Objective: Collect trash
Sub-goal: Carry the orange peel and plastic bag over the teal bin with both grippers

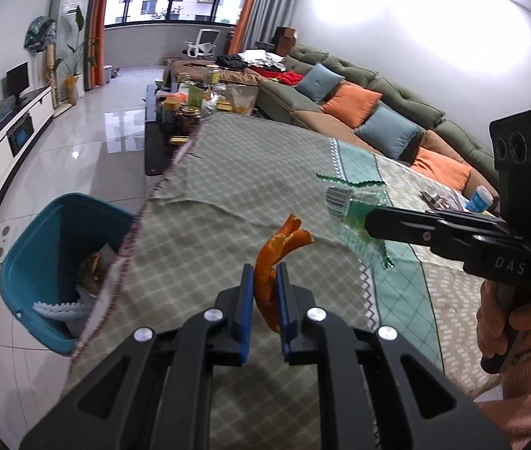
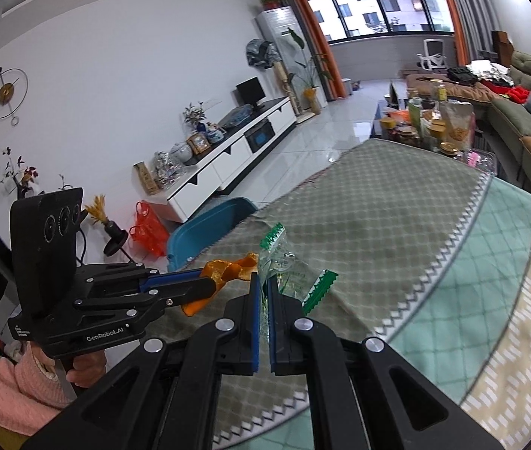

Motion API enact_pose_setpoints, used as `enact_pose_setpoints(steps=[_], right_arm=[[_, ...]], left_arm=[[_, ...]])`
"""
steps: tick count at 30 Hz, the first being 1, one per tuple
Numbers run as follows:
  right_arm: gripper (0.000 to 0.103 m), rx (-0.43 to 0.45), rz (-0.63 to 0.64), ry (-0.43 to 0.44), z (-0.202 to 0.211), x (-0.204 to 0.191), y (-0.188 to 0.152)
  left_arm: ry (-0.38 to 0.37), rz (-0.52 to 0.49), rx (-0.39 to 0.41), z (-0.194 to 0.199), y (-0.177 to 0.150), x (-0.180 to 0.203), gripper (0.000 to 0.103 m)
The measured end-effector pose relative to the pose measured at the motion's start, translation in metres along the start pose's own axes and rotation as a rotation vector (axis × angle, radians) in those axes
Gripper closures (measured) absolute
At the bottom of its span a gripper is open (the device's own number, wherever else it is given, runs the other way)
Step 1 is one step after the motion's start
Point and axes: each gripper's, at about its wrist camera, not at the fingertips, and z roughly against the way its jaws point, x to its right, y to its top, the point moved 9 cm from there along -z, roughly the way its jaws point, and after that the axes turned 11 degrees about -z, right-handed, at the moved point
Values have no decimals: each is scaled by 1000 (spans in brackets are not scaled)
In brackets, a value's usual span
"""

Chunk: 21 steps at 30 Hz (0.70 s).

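Left gripper clamped on an orange peel, right gripper clenched on a clear green-edged wrapper, both held above the checked tablecloth, teal trash bin on the floor just beside the table edge.

Below my fingers the tabletop wears a checked grey-and-teal cloth, wrinkled along its left edge.
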Motion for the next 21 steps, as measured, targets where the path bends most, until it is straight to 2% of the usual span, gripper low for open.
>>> enact_pose_setpoints(steps=[21], right_arm=[[99, -55, 56, 53, -49, -36, 12]], left_arm=[[121, 83, 33, 29, -2, -65, 90]])
